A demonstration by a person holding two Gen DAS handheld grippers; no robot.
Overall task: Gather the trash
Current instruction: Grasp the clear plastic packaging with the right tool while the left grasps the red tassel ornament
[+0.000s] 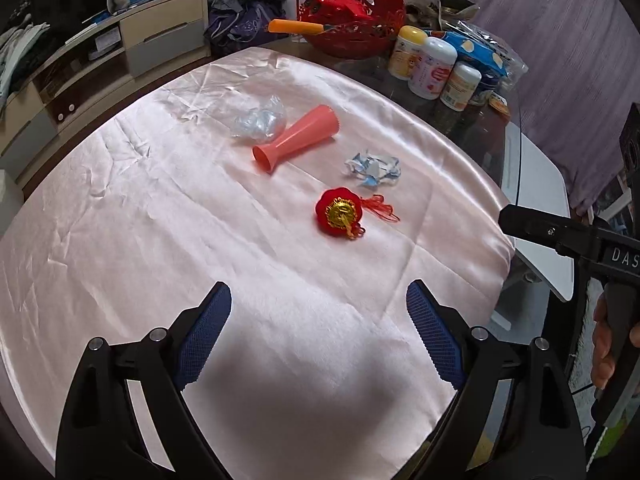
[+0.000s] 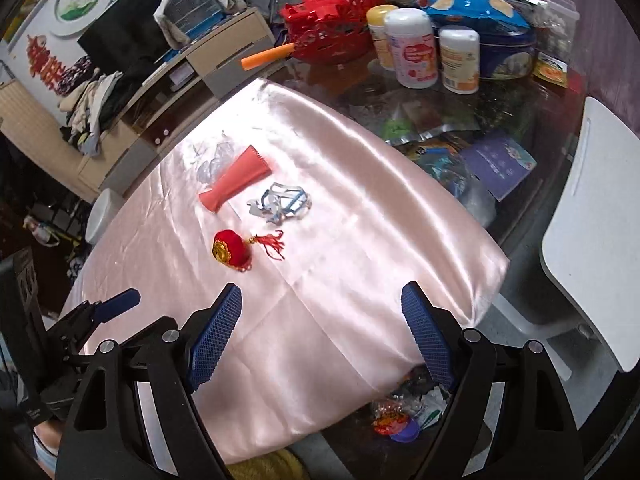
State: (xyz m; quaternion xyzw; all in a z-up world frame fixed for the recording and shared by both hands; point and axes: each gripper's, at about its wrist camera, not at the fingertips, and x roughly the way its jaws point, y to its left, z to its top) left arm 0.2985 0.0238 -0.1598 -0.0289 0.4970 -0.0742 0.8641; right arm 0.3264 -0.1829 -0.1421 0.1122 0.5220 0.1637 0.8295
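Nearest the lens, left gripper (image 1: 319,332): blue-padded fingers (image 1: 204,336) spread wide, nothing between them, hanging over the near part of a pink satin cloth (image 1: 120,240). Same stance for the right gripper (image 2: 322,334): jaws parted, empty, poised above the near right stretch of the cloth (image 2: 340,240), close to its corner. Also seen from the left wrist view at far right, black body held in a hand (image 1: 608,344), fingertips out of frame there.

Farther out on the cloth, a red plush lantern ornament (image 1: 340,214) with gold face and red tassel, lying nearest the grippers. Just beyond it, a crumpled blue-and-white paper scrap (image 1: 372,169), apart from the ornament. To that scrap's left, a salmon plastic vase (image 1: 298,138) on its side, narrow base end toward the camera, wide toothed mouth pointing away. Touching the vase's far left flank, a crumpled clear plastic wrapper (image 1: 260,120).

Beyond the cloth, on the dark glass table (image 2: 500,104): a red openwork basket (image 1: 356,28) with an orange handle (image 1: 294,26) jutting left, three white bottles (image 1: 434,68) just beside it, a blue snack bag (image 1: 476,52) behind them, a blue round tin (image 2: 508,54). Off the table's right edge, a white chair (image 2: 592,220).
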